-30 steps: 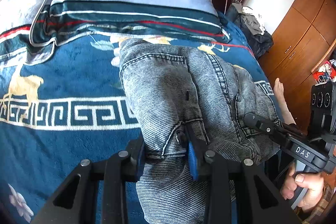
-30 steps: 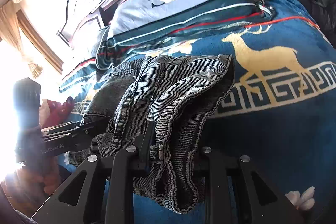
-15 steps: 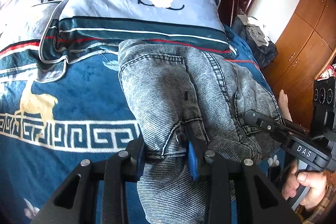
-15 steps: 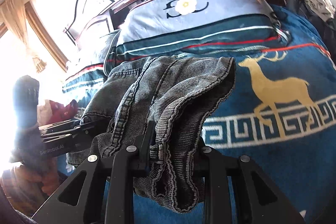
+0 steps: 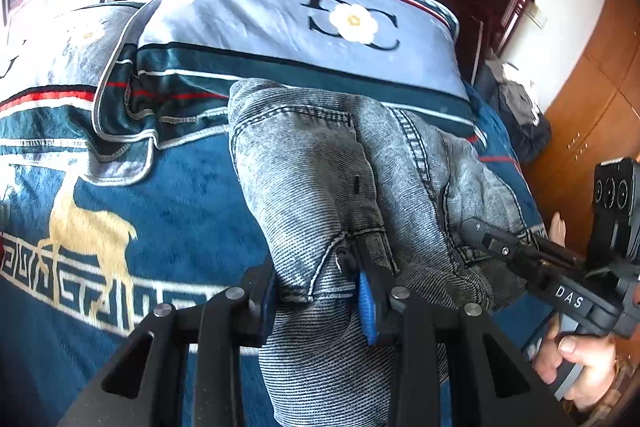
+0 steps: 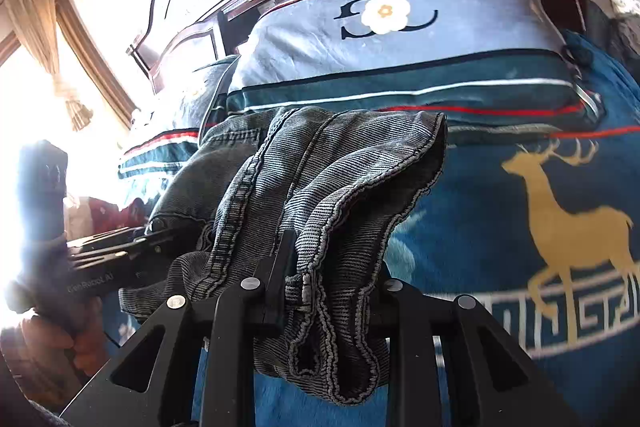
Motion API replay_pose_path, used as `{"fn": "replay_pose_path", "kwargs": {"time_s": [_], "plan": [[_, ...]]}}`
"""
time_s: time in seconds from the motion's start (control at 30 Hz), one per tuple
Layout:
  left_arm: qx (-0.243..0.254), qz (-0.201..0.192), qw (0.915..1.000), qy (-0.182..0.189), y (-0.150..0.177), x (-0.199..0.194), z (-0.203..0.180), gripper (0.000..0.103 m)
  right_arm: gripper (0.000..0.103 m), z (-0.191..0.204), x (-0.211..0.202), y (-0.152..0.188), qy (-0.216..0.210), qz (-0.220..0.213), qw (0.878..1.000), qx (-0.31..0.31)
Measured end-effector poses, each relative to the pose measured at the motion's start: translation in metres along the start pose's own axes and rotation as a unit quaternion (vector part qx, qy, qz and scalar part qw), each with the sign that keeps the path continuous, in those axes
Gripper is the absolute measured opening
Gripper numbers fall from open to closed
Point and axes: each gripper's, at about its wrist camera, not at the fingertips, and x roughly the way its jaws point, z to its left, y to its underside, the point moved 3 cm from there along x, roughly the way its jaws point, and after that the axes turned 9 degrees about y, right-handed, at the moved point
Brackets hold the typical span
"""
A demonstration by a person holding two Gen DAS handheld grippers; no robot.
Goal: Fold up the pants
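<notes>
Both hand-held grippers have carried the jeans (image 5: 304,179) toward the bed's (image 5: 188,195) pillow (image 5: 260,23) end; left hand-held gripper (image 5: 320,291) and right hand-held gripper (image 6: 332,291) each pinch bunched denim, keeping the fold together.

left wrist: rides the left gripper (image 5: 316,291), tilted down, close over the pants (image 5: 320,179), facing the pillow (image 5: 280,27) | right wrist: rides the right gripper (image 6: 332,291), equally close, facing the same pillow (image 6: 400,39) from the pants' other side | shared: pants (image 6: 320,179), pillow, blanket (image 5: 180,195); each view catches the opposite gripper
</notes>
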Motion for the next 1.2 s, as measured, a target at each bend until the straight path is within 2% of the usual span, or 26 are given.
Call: {"fn": "replay_pose_path", "kwargs": {"time_s": [0.5,0.63,0.73,0.93,1.1,1.2], "plan": [[-0.005,0.003,1.0,-0.005,-0.023,0.052,0.047,0.035,0.023,-0.001,0.07,-0.028,0.017,0.015,1.0,-0.021],[-0.013,0.008,0.9999,-0.003,-0.018,0.069,0.059,0.035,0.023,-0.002,0.089,-0.025,0.029,0.024,0.999,-0.034],[-0.001,0.014,0.9999,-0.006,-0.013,0.078,0.061,0.035,0.023,-0.004,0.101,-0.02,0.036,0.029,0.998,-0.039],[0.004,0.022,0.9997,-0.009,-0.006,0.083,0.064,0.036,0.024,-0.008,0.113,-0.01,0.047,0.039,0.997,-0.045],[0.008,0.028,0.9994,-0.017,-0.002,0.086,0.063,0.037,0.028,-0.013,0.119,-0.005,0.053,0.051,0.997,-0.033],[0.01,0.031,0.9992,-0.023,0.002,0.088,0.064,0.039,0.032,-0.022,0.123,-0.002,0.052,0.062,0.997,-0.005]]}}
